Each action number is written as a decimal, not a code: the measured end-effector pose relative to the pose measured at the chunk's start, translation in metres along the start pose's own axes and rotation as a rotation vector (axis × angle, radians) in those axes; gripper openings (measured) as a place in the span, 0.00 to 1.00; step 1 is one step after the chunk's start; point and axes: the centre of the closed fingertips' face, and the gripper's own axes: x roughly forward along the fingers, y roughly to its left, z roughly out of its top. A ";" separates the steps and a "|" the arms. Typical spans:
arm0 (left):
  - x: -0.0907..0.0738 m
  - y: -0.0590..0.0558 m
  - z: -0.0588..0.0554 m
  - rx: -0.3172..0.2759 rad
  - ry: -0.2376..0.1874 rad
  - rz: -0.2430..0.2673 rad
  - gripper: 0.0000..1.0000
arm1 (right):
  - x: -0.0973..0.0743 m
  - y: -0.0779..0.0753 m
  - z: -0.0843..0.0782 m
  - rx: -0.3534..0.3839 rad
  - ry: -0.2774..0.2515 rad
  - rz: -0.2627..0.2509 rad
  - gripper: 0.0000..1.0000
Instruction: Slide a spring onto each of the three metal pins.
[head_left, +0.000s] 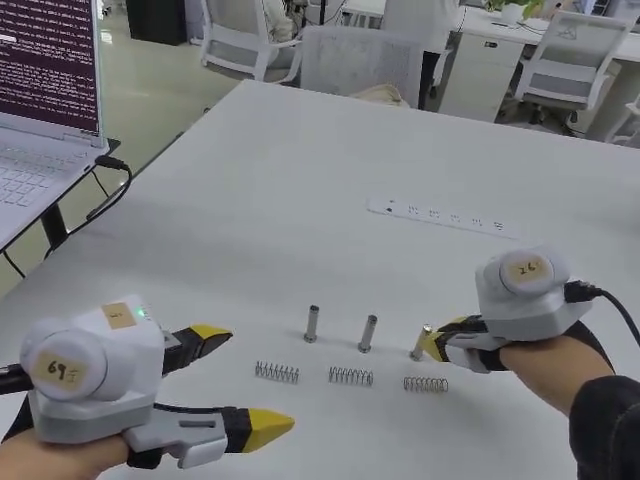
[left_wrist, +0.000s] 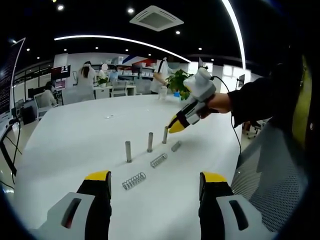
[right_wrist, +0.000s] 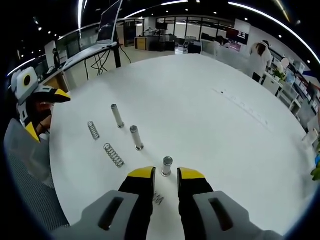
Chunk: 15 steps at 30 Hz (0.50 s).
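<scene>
I am looking into an open office, with grey office chairs (head_left: 355, 60) behind a wide white surface (head_left: 300, 170). At the far left there is an open laptop (head_left: 40, 90) with lines of text on its screen. A white power strip (head_left: 445, 217) lies flat on the surface, well behind the work.

Three metal pins stand upright in a row: the left pin (head_left: 312, 324), the middle pin (head_left: 368, 334) and the right pin (head_left: 421, 343). All three pins are bare. On my side of the row three springs lie flat, one near each pin but apart from it: the left spring (head_left: 277, 372), the middle spring (head_left: 351, 376) and the right spring (head_left: 426, 384).

The left tongs (head_left: 255, 379) are held low at the left, close to me and well apart from the pins. Their jaws are spread wide with nothing between them, and the yellow tips point towards the row.

The right tongs (head_left: 432, 345) are at the right end of the row, with the yellow tips just beside the right pin. In the right gripper view the jaws leave only a narrow gap, and this pin stands upright just ahead of the gap. I see no contact, so these tongs hold nothing. The right spring lies just below them, partly hidden by the jaws in that view.
</scene>
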 end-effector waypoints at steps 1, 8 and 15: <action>0.000 0.000 0.000 0.000 0.000 0.000 0.68 | 0.000 0.000 -0.001 -0.001 0.001 0.001 0.16; 0.000 0.001 -0.001 -0.001 0.004 0.001 0.68 | 0.001 0.004 -0.016 -0.008 0.028 0.034 0.16; 0.001 0.001 -0.002 -0.001 0.009 0.001 0.68 | 0.005 0.015 -0.029 -0.026 0.064 0.087 0.18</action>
